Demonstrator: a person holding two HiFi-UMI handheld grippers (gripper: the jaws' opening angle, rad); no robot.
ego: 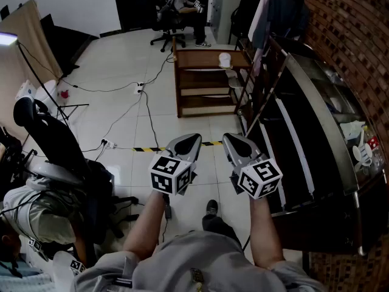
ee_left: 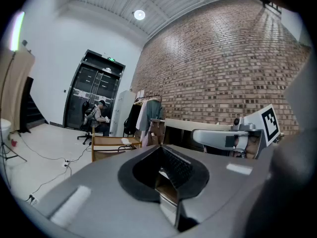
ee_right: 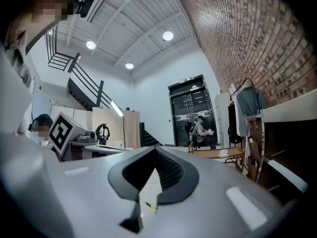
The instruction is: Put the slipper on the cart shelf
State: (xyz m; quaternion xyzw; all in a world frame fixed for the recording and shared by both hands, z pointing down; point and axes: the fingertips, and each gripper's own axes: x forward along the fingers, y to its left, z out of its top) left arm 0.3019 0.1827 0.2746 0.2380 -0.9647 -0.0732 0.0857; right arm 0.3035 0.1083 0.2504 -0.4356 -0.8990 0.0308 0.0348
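Note:
A white slipper (ego: pixel 225 59) lies on the top board of the wooden cart shelf (ego: pixel 206 81), which stands on the tiled floor a few steps ahead. I hold both grippers side by side at waist height, well short of the cart. The left gripper (ego: pixel 187 142) and the right gripper (ego: pixel 236 143) both point forward with jaws shut and nothing in them. In the left gripper view the slipper (ee_left: pixel 126 141) and cart (ee_left: pixel 110 145) appear small, beyond the closed jaw tips. The right gripper view shows the slipper (ee_right: pixel 224 152) on the cart (ee_right: pixel 210 155) to the right of its tips.
A long dark counter (ego: pixel 310 120) and a clothes rack (ego: pixel 273 11) line the brick wall on the right. Cables (ego: pixel 143 108) and a black-yellow tape strip (ego: pixel 152 148) cross the floor. A person sits on an office chair (ego: pixel 176 23) far back; a black chair (ego: pixel 48 139) is at left.

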